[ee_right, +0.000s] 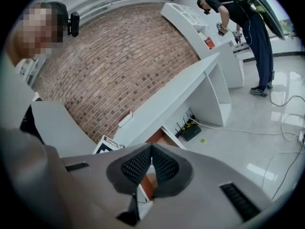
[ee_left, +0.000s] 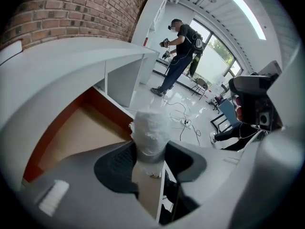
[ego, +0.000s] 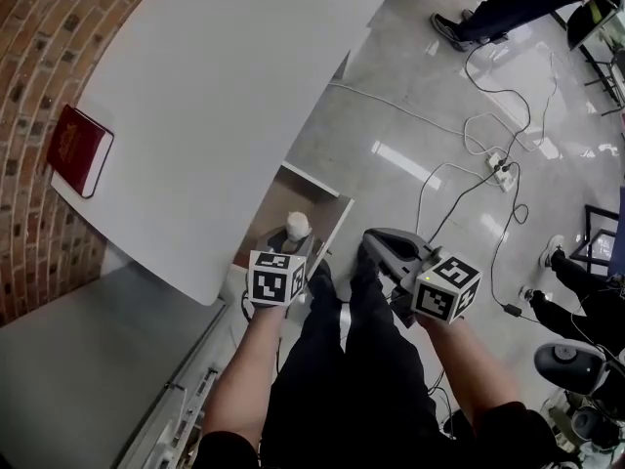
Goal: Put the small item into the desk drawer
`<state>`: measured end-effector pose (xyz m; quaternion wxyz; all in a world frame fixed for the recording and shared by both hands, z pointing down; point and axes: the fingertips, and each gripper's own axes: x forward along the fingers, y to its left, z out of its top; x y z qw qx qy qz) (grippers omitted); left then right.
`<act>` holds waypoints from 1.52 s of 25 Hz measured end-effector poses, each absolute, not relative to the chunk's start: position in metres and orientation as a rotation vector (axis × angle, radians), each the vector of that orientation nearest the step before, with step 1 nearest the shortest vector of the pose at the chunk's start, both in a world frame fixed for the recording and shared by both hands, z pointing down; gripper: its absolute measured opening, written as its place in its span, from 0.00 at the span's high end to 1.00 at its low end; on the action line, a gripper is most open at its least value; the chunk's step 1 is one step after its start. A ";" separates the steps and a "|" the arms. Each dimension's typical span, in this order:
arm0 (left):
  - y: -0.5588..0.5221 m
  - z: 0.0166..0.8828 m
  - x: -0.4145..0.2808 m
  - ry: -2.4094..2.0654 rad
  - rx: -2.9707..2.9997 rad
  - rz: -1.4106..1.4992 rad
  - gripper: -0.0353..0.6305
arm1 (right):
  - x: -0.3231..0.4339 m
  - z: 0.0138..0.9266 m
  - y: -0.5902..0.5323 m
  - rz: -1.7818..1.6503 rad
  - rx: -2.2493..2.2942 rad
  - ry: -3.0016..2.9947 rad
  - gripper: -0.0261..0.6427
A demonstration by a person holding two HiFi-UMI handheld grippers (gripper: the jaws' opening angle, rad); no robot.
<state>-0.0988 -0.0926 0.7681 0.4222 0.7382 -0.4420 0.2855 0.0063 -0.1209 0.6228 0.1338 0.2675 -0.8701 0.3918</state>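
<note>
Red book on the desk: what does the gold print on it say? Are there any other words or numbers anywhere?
Red book: gold print on the cover, too small to read.
Left marker cube, right marker cube: black-and-white square patterns only, no words or numbers.
White wrapped item: no label shows.
Nothing else in any view can be read.

- Red brick wall (ego: pixel 39 57) right behind the white table (ego: pixel 215 96).
- Glossy grey floor (ego: pixel 352 135), white cables (ego: pixel 400 104) trailing to a power strip (ego: pixel 502 169).
- Big windows (ee_left: pixel 217 56) and a long ceiling light (ee_left: pixel 248 13).
</note>
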 end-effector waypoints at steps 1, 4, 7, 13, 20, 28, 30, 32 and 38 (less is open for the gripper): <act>-0.091 0.776 -0.099 -1.099 1.839 0.731 0.66 | 0.008 0.628 -0.119 1.145 0.777 -2.513 0.94; -0.083 0.798 -0.103 -1.070 1.815 0.790 0.66 | 0.012 0.644 -0.113 1.185 0.799 -2.491 0.94; -0.079 0.818 -0.109 -1.059 1.787 0.826 0.66 | 0.013 0.658 -0.113 1.232 0.816 -2.483 0.94; -0.076 0.859 -0.122 -1.048 1.711 0.911 0.66 | 0.004 0.676 -0.124 1.241 0.806 -2.496 0.94; -0.071 0.894 -0.133 -1.009 1.650 1.039 0.66 | 0.002 0.684 -0.119 1.253 0.783 -2.493 0.94; -0.069 0.923 -0.138 -0.956 1.622 1.155 0.66 | 0.022 0.700 -0.114 1.273 0.815 -2.447 0.94; -0.070 0.930 -0.141 -0.959 1.614 1.168 0.66 | 0.023 0.701 -0.116 1.280 0.819 -2.444 0.94; -0.076 0.932 -0.147 -0.984 1.619 1.189 0.66 | 0.021 0.701 -0.116 1.287 0.814 -2.445 0.94; -0.085 0.943 -0.155 -1.021 1.612 1.230 0.66 | 0.018 0.701 -0.116 1.308 0.803 -2.450 0.94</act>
